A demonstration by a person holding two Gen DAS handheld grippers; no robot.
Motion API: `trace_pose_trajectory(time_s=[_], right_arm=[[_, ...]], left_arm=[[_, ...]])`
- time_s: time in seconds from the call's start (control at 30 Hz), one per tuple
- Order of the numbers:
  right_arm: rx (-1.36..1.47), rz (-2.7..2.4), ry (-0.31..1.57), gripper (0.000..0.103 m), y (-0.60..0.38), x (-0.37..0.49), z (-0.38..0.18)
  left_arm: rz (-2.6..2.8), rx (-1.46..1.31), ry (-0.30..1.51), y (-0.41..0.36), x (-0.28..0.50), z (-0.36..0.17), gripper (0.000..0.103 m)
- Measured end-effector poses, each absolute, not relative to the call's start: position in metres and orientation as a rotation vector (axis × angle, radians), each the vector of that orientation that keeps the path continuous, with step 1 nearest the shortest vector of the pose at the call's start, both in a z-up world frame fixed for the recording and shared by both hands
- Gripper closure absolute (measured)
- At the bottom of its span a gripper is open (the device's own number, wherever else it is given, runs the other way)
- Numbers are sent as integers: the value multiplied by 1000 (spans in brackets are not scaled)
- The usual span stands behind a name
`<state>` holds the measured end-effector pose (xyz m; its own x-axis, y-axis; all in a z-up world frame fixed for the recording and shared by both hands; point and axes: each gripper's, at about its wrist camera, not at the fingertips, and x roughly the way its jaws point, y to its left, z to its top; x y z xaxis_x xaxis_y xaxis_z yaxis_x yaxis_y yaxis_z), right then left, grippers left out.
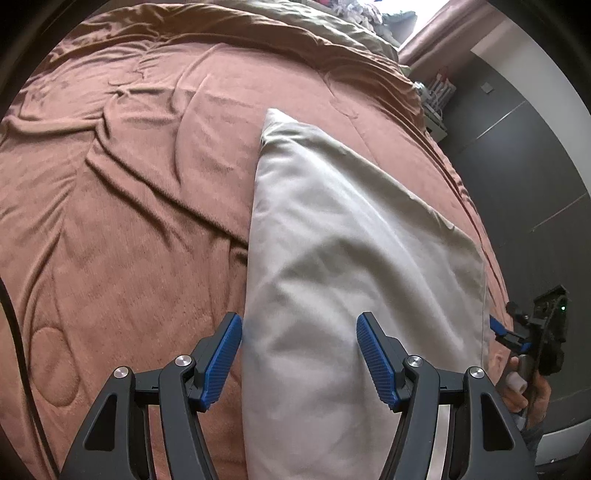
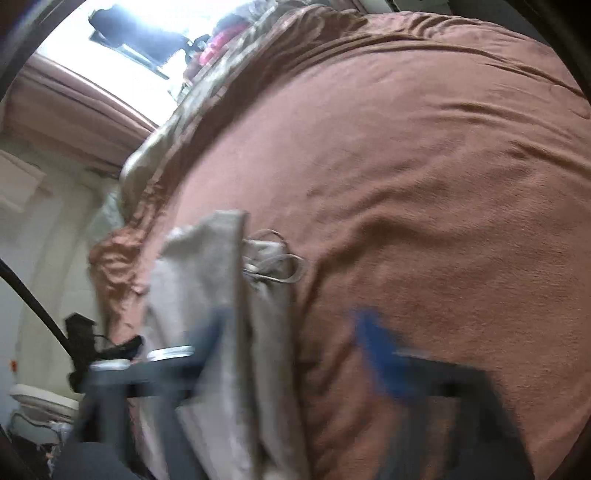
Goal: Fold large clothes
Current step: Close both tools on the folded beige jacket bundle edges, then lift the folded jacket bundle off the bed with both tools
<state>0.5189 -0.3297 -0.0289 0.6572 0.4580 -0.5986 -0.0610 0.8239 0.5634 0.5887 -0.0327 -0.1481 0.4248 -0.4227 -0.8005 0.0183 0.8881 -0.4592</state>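
A pale grey-beige garment (image 1: 332,258) lies folded lengthwise on the brown bedspread (image 1: 129,184), narrowing to a point at its far end. My left gripper (image 1: 299,354) is open over the garment's near part. Its left pad (image 1: 221,354) is at the cloth's left edge and its right pad (image 1: 376,362) is over the cloth. My right gripper (image 1: 509,334) is at the garment's right edge, held by a hand (image 1: 524,391). The right wrist view is blurred. There the garment (image 2: 207,280) shows a drawstring (image 2: 277,262), and my right gripper (image 2: 291,328) is open with cloth draped against its left finger (image 2: 214,332).
An olive blanket (image 1: 332,33) is bunched at the bed's far end. A dark panelled wall (image 1: 517,166) runs along the bed's right side, with a small rack (image 1: 436,99) beside it. A black cable (image 2: 33,299) hangs at the left of the right wrist view.
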Motion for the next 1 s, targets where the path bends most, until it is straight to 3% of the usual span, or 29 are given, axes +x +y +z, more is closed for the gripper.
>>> trace_pose_trajectory(time_s=[0.4,0.5,0.7,0.83,1.0], right_arm=[[576,533,995,14,-284,579,-73],[609,588,1005,15,-276,595,-77],[644,644,1041,22,-287,628,-81],[612,629,1060,38,-293,640,-80],[577,614,1080,67,-289,642,-73]], left_arm=[[-296,-406,1109,-33,605,-149,37],[-303,-412,1116,-33,610,-153,44],[-308,-405,1117,-35,620,-160,44],[-306,-408,1112,-33,627,-161,46],[-286,-459,1110,-28,631,-160,64]])
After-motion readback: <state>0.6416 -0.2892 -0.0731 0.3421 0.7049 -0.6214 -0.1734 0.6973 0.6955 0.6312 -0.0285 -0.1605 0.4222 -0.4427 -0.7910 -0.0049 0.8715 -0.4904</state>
